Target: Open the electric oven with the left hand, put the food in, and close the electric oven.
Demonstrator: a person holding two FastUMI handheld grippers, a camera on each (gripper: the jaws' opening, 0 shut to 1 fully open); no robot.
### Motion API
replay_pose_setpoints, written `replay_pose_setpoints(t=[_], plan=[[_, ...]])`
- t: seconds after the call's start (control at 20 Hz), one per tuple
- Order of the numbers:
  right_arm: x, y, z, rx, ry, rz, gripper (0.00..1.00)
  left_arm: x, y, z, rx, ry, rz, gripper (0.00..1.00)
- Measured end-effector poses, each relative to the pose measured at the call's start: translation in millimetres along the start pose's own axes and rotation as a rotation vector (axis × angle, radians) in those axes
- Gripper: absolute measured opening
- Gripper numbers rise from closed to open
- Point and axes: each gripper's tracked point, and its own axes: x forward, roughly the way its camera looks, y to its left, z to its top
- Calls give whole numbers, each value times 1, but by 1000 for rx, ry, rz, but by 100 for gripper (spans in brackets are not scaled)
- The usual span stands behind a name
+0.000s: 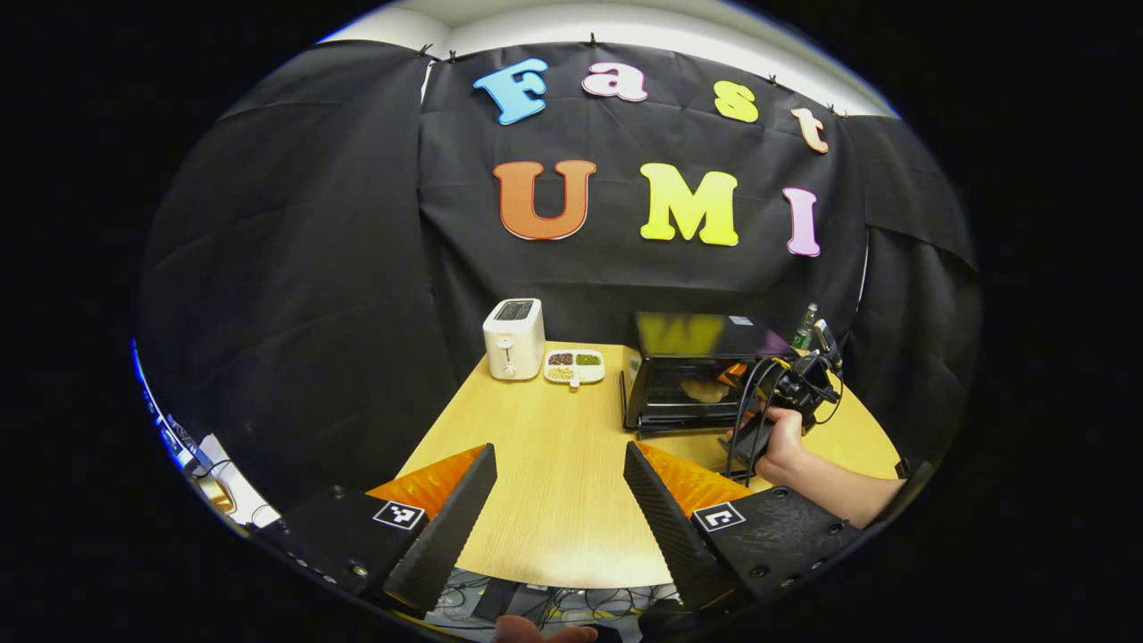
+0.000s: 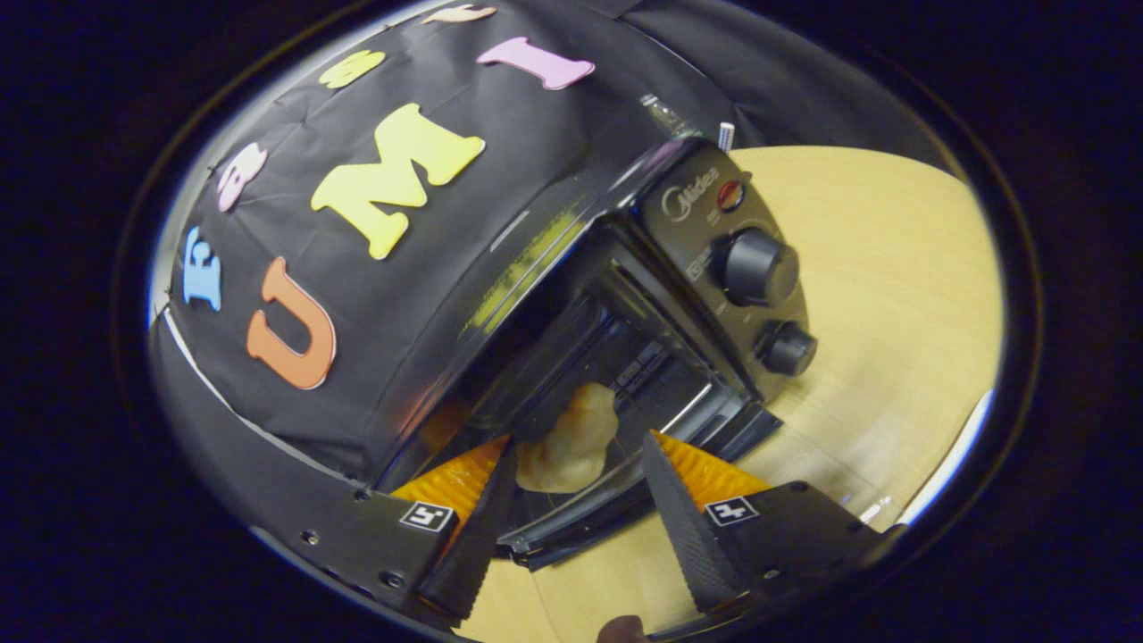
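My left gripper [image 1: 560,487] is spread wide above the table [image 1: 545,446]. My right gripper [image 2: 576,473], fingers parted, has food [image 2: 567,442] between them inside the open "Midea" oven [image 2: 679,295]; left gripper view adds a toaster [image 1: 513,338].

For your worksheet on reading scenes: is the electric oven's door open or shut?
Open. The electric oven's door hangs down in front, and the food shows directly inside the cavity.

Pale wood-grain table [image 1: 545,473], smooth and matt. Electric oven [image 2: 714,259]: glossy dark casing, matt plastic knobs. Toaster [image 1: 513,339]: smooth white plastic. Food [image 2: 571,446]: pale, doughy, lumpy surface. Tongs' fingers [image 1: 656,509]: finely textured faces.
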Motion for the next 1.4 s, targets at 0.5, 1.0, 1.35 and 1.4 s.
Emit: replay_pose_setpoints(t=[0.5, 1.0, 1.35, 1.4], plan=[[-141, -33, 24, -261, -10, -51, 93, 21, -66, -10, -1, -7, -145, 94], [-276, -81, 80, -580, -113, -183, 100, 66, -140, -90, -4, 161, -229, 94], [-330, -124, 76, -588, -85, -286, 100, 101, -199, -159, 22, 277, -297, 94], [-335, -132, 76, -606, -73, -308, 100, 108, -206, -170, 12, 297, -303, 94]])
